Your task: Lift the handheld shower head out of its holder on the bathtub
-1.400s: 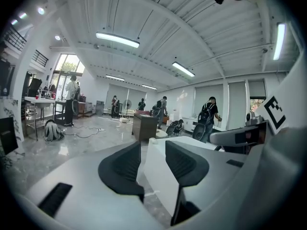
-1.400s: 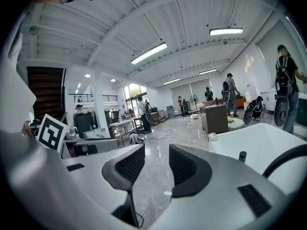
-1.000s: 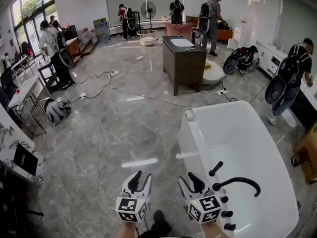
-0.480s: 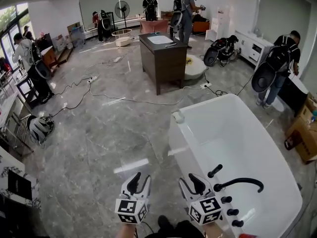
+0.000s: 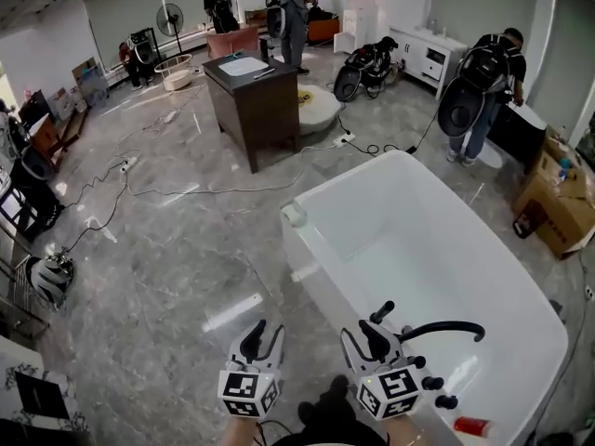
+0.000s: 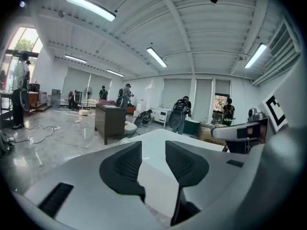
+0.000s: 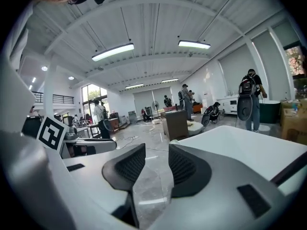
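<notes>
Shower head (image 5: 381, 312) | upright in holder on bathtub (image 5: 418, 240) rim, beside faucet (image 5: 446, 326) | left tongs (image 5: 263, 334), right tongs (image 5: 364, 338): both parted, empty | right nearest, likely for grasp

The shower head (image 5: 381, 313) and faucet (image 5: 451, 325) stand on the near rim of the bathtub (image 5: 307, 266); desk (image 5: 253, 110) beyond it, cardboard box (image 5: 558, 207) to its right
</notes>
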